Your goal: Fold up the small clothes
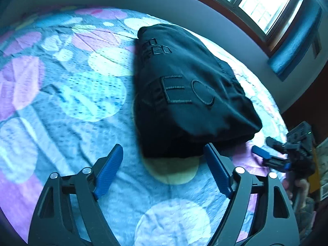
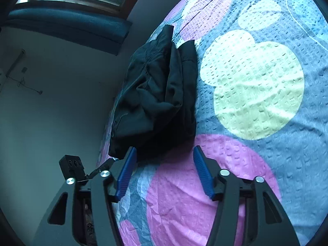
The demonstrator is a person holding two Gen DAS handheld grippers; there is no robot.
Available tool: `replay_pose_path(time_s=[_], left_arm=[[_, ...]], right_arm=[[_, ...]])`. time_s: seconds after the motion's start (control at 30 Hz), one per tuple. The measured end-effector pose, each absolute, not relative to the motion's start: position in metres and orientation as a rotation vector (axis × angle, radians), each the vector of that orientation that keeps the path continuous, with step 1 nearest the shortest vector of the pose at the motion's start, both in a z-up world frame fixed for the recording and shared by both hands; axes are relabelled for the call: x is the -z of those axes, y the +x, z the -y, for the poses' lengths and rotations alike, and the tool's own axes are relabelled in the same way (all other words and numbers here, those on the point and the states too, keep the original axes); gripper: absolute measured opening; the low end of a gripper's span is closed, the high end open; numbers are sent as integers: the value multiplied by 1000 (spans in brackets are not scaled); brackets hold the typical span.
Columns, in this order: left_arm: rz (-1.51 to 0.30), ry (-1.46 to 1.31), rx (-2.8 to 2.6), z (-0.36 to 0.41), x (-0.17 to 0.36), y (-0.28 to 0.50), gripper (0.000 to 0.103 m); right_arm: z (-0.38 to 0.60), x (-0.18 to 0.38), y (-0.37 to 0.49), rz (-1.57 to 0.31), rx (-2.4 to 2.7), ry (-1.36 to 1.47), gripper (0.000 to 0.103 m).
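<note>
Where the folded black garment (image 1: 190, 94) is laid on the bed (image 1: 82, 94), stitched letters "EC" are seen. Both the left hand-held gripper (image 1: 164, 153) and the right hand-held gripper (image 2: 164, 155) are held open, and nothing is gripped.

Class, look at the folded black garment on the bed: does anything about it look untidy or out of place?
Slightly. The black garment is folded, but its layers bunch unevenly, and it lies near the bedspread edge. No damage shows.

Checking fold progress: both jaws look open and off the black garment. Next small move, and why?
Probably back both grippers off and check the bundle. The black garment lies folded in a compact stack on the dotted bedspread. The left gripper and right gripper stand open at its near edge, nothing between the jaws. If the loose edge in the right wrist view sags, tuck it.
</note>
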State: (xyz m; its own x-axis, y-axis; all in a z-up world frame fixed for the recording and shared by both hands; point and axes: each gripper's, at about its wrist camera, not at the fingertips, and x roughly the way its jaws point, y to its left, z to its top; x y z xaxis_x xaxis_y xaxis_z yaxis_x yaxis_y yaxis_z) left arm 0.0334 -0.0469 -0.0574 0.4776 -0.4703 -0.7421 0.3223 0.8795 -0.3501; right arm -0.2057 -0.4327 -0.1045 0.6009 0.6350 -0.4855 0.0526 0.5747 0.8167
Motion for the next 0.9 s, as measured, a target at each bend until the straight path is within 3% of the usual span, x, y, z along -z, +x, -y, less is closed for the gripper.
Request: replay_pose_path(time_s=[0.27,0.43,0.9], left_arm=[[-884,-96,366,43,41,0,94],[-851,-35,307,39,33,-12,95],[-871,-51,267,40,27,-28,95]], right_arm=[[401,83,-221,-929,-173,600,75],[381,69,-227,-922,-32,404,79],[364,45,-240,-846,38,317,82]])
